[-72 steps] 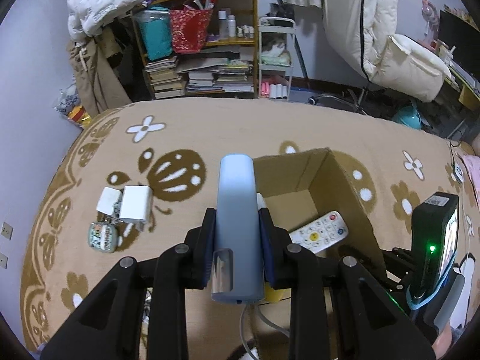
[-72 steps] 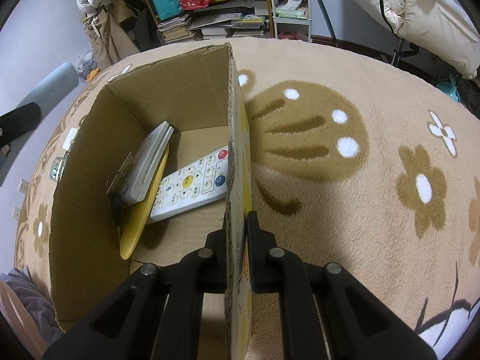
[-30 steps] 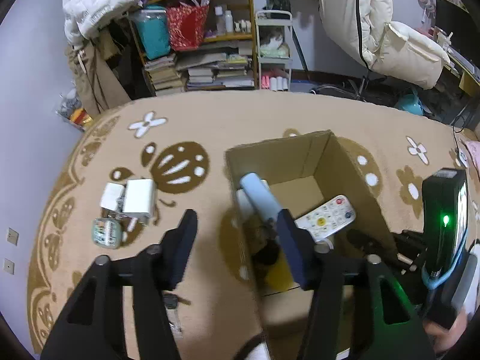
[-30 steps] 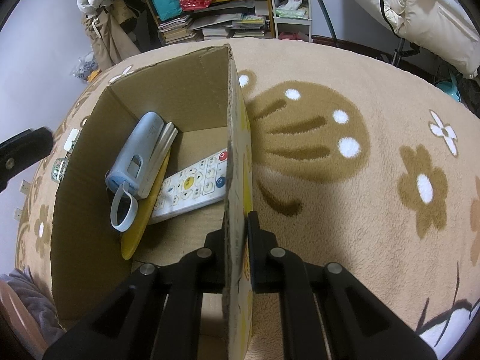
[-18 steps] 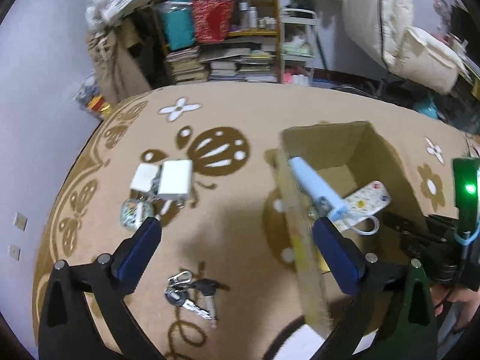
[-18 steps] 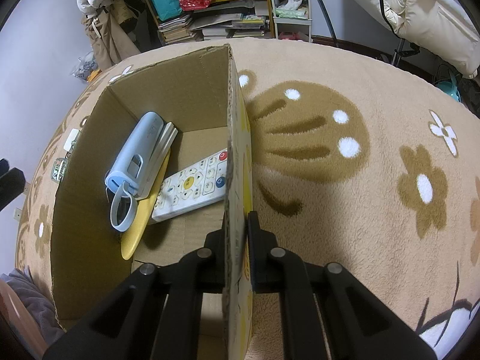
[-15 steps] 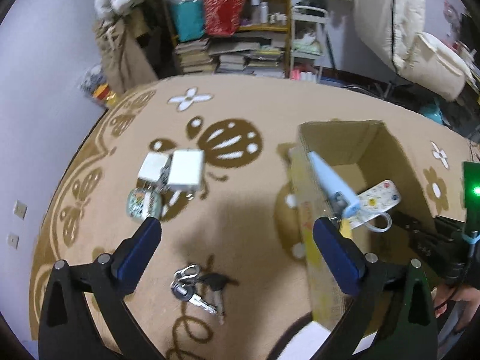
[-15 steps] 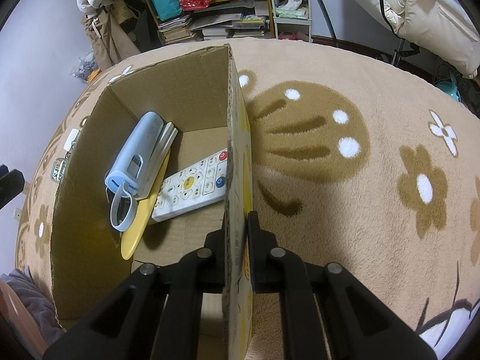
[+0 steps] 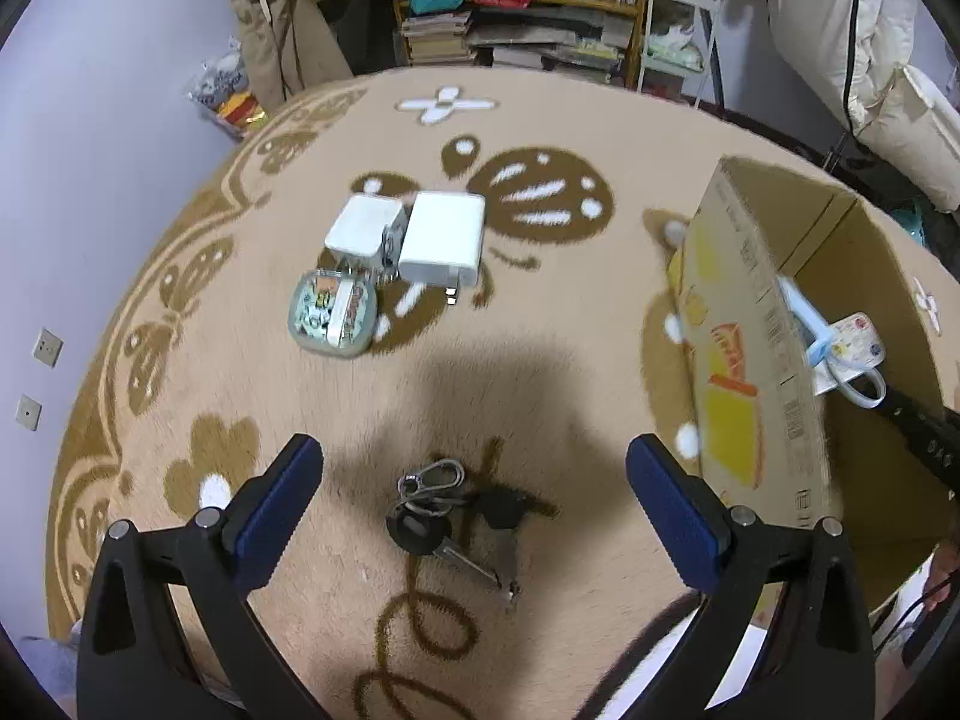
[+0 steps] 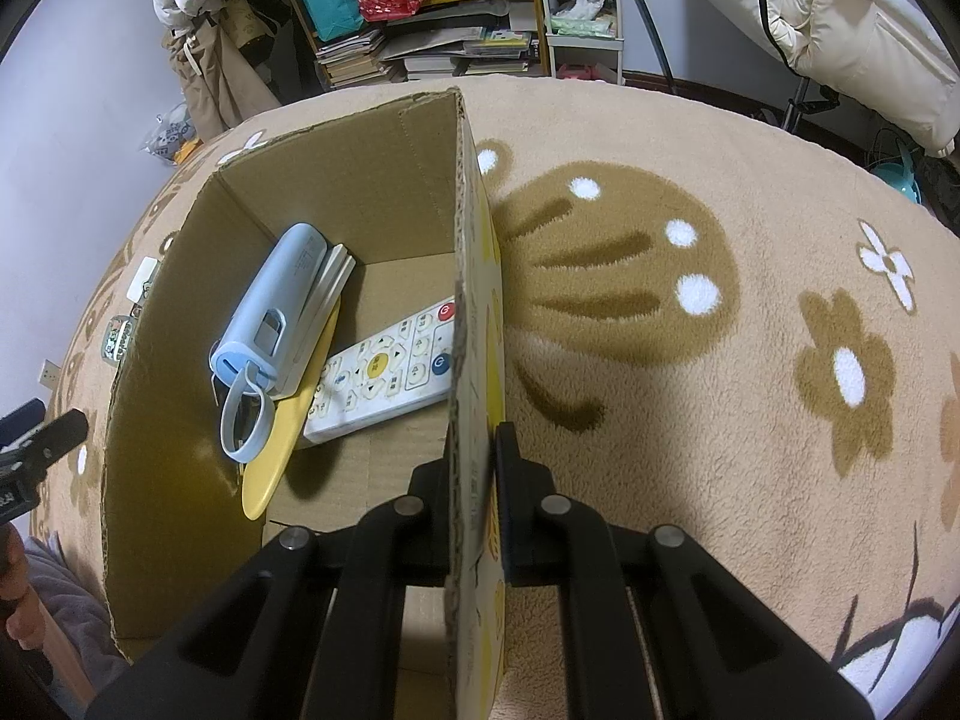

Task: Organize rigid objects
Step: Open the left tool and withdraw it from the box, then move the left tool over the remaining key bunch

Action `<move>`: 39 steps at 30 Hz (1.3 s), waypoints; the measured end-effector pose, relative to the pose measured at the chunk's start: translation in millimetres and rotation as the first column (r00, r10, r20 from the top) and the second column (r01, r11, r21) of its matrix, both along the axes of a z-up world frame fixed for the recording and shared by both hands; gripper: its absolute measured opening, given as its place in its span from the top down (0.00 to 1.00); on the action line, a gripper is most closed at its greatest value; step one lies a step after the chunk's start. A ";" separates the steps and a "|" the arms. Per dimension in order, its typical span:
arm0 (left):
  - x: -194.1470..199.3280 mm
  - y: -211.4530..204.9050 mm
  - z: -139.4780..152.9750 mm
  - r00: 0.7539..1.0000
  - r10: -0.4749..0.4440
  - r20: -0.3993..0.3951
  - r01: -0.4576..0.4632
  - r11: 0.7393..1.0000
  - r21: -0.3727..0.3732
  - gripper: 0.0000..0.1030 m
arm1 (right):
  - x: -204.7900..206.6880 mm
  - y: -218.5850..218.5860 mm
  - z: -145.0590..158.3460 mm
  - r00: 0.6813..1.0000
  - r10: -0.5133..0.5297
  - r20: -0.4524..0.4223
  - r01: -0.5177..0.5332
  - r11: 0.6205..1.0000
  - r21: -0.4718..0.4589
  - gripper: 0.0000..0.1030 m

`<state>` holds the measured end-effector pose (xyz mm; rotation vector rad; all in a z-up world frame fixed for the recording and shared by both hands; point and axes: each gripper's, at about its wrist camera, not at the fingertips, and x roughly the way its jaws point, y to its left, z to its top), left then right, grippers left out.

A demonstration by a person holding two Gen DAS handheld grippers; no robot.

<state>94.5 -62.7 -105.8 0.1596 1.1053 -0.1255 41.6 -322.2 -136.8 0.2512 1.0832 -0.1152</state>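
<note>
Left tongs (image 9: 474, 495) wide, empty above keys (image 9: 447, 510); right tongs (image 10: 474, 468) pinching box wall (image 10: 462, 276).

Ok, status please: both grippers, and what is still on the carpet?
Left hand-held gripper open, empty, above keys. Right hand-held gripper shut on cardboard box wall. Two chargers and small case still out. Path clear.

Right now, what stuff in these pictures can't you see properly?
- Yellow plate, right wrist view: mostly covered by the blue bottle and the white remote.
- Grey flat thing under the bottle: only its edge shows.
- Remote's button labels: too small to read.
- Keys, left wrist view: how many is unclear, they overlap in shadow.
- Box wall print, left wrist view: blurred.
</note>
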 end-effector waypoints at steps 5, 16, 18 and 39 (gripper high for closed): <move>-1.4 -1.7 -18.1 0.999 -0.030 -0.035 0.032 0.998 0.052 0.03 | 0.0 0.1 0.0 1.000 0.001 -0.001 -0.001 1.000 -0.001 0.90; 12.7 7.5 -60.2 0.985 0.023 -0.170 -0.017 0.999 0.033 0.03 | 0.0 0.5 0.3 1.000 0.000 0.000 0.000 1.000 0.001 0.90; 15.5 8.6 -65.7 0.983 0.032 -0.180 -0.025 0.999 0.043 0.03 | 0.2 -0.3 0.2 1.000 0.000 0.000 0.000 1.000 0.000 0.90; 23.8 17.5 -95.7 0.965 0.059 -0.254 -0.060 0.998 0.003 0.21 | 0.1 0.5 0.5 1.000 0.000 -0.001 0.000 1.000 0.001 0.90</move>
